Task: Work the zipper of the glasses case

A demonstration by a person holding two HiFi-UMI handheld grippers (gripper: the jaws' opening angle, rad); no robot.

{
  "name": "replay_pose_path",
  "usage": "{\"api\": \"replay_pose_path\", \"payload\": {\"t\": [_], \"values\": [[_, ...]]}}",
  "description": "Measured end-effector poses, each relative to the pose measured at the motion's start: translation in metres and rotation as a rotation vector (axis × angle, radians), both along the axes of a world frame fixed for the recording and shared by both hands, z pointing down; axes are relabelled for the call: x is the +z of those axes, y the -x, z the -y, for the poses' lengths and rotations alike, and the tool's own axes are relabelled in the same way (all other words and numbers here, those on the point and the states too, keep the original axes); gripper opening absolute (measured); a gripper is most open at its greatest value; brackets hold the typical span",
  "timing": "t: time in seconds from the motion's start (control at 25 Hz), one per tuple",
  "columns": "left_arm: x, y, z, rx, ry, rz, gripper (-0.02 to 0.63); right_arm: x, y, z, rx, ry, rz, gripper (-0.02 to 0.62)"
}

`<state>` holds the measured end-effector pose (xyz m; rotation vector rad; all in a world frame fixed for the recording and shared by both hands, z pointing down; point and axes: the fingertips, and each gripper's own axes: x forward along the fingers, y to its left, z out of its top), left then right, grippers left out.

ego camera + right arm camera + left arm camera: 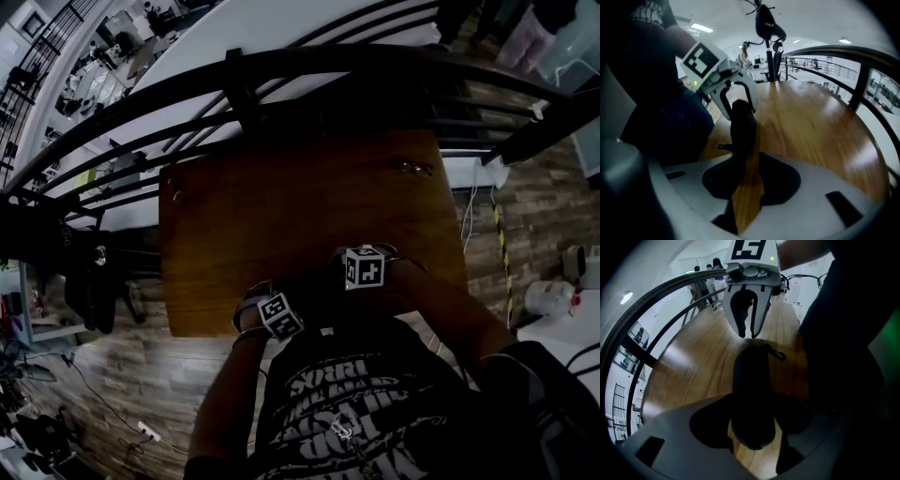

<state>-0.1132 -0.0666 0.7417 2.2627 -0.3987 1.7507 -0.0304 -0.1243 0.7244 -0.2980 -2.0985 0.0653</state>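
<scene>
**Student:** Where did the glasses case lie?

**Tutor:** On the wooden desk, near the edge closest to the person. It was a dark, elongated body stretched between the two tools.

**Student:** How did the left tongs stand?

**Tutor:** They pointed steeply down and pinched one end of the case. The jaws were set wide, one against each side of its body.

**Student:** And the right tongs?

**Tutor:** Their jaws were slightly parted, with bare wood visible through the gap, and they pinched nothing. Their tips stood just at the opposite end of the case. The zipper pull stuck out sideways from the case close by. Whether the tips touched the case could not be told.
</scene>
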Motion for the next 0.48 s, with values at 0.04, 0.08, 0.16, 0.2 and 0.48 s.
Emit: {"api": "replay_pose_path", "payload": {"t": [0.04,0.08,0.16,0.2,0.48], "values": [[0.000,0.000,0.000,0.001,0.000,0.000,0.259,0.007,0.001,-0.005,-0.056,-0.011,-0.022,0.083],[0.001,-0.001,0.000,0.004,-0.003,0.000,0.259,0.013,0.002,-0.011,-0.103,-0.018,-0.034,0.083],[0.005,-0.002,0.003,0.003,-0.025,-0.003,0.259,0.016,0.008,-0.019,-0.155,-0.030,-0.026,0.083],[0.006,-0.002,0.004,0.000,-0.034,-0.005,0.259,0.015,0.011,-0.021,-0.169,-0.041,-0.015,0.083],[0.003,-0.004,-0.001,-0.001,-0.017,-0.010,0.259,0.014,0.011,-0.027,-0.213,-0.055,0.029,0.040]]}}
